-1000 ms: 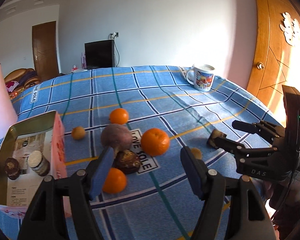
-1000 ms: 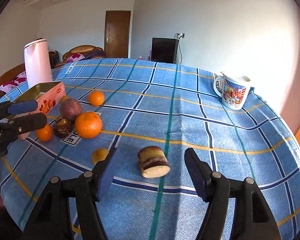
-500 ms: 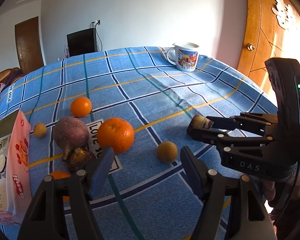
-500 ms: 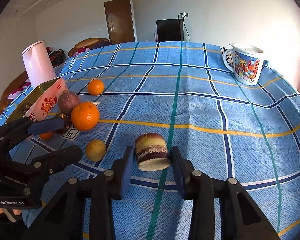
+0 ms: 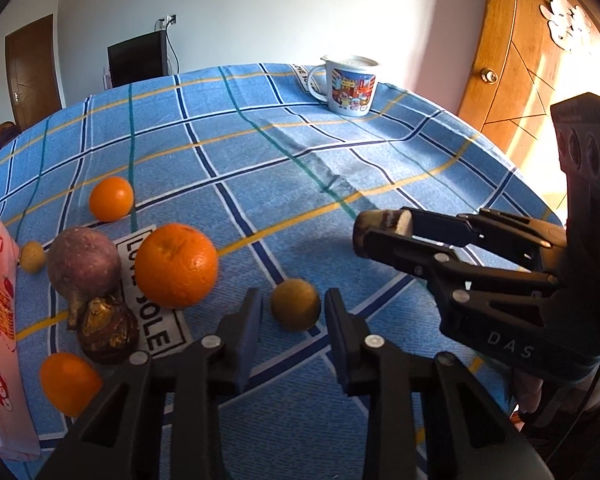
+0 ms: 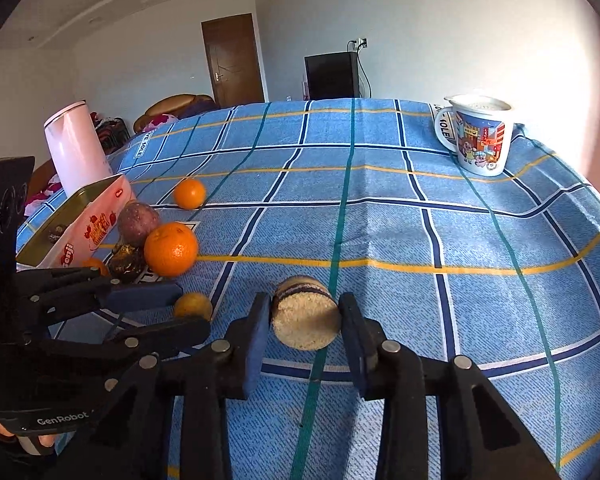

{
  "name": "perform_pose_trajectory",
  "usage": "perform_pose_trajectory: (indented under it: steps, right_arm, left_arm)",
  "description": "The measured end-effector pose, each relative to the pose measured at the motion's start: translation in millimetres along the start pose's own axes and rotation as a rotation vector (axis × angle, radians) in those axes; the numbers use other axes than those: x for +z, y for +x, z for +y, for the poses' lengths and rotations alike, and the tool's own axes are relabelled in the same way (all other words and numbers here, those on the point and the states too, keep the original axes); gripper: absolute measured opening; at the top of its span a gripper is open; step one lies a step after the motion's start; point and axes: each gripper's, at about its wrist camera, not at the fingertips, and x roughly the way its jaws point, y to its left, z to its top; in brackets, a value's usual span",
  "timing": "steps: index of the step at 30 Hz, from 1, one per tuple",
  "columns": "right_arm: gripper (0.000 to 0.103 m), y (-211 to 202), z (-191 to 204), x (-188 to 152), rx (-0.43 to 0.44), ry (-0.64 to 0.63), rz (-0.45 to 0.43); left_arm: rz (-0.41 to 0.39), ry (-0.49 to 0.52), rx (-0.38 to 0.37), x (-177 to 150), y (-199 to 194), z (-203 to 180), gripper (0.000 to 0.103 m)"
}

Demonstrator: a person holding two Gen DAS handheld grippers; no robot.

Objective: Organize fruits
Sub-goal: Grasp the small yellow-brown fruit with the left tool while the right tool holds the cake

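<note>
So on my feed the fruit's mostly bunched up on the left side of the blue plaid tablecloth (image 5: 260,168): a big orange (image 5: 175,265) sitting on the "LOVE SOLE" label, a dull purple passion fruit (image 5: 83,261) right beside it, and a dark brown wrinkly thing with gold foil (image 5: 107,329) tucked up against the passion fruit, can't say what exactly. There's a smaller tangerine (image 5: 111,198) a bit further back, another one (image 5: 69,383) close to the pink tin box (image 6: 85,222), and a tiny tan longan-looking fruit (image 5: 31,256) next to the tin's edge. The one I'm on is a small round yellowish-brown fruit (image 5: 295,303), matte skin, sitting alone on the cloth. My left gripper (image 5: 294,318) is partly closed around it, fingers flanking it on both sides with small gaps showing, so not pinching as far as I can tell. My right gripper (image 6: 305,320) has a little round cake (image 6: 304,312) between its fingers, crumbly pale face toward the camera with a dark filling band, and the pads look right up against its sides, so I'd call that gripped. It's near the cloth but I can't tell if it's lifted. A cartoon mug (image 6: 479,136) stands far back right, and a pink kettle (image 6: 76,148) behind the tin.
</note>
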Motion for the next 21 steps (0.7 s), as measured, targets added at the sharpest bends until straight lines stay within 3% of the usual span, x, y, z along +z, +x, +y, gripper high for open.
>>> perform_pose_trajectory:
  steps: [8, 21]
  right_arm:
    - [0.036, 9.8, 0.4, 1.7, 0.018, -0.010, 0.053]
    - [0.035, -9.8, 4.8, -2.6, 0.021, -0.034, -0.067]
  left_arm:
    - [0.012, -0.013, -0.012, 2.5, 4.7, 2.0, 0.027]
    - [-0.064, -0.037, -0.013, 1.5, -8.6, 6.6, 0.027]
